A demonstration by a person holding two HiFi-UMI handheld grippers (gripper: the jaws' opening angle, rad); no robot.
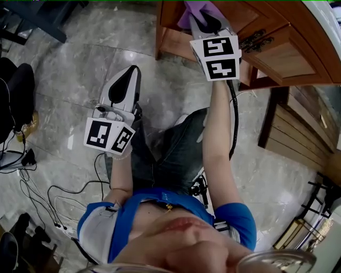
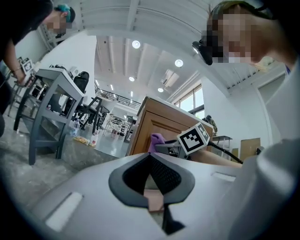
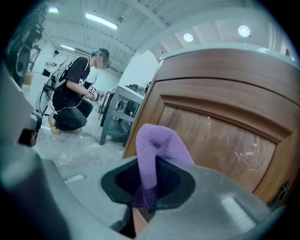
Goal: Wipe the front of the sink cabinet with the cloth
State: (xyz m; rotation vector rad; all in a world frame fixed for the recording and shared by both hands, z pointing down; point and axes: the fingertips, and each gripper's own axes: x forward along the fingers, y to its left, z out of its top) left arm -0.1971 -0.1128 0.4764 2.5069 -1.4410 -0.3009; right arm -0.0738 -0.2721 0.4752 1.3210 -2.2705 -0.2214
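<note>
Head view looks down past a person's right arm, stretched toward the wooden sink cabinet. At its end, the right gripper has its 2 jaws pinched on a purple cloth. The cloth sticks up past the tips, right in front of the cabinet's door panel; I cannot tell whether it touches the wood. The left gripper hangs lower over the grey stone floor, well apart from the cabinet, jaws closed together and empty.
</note>
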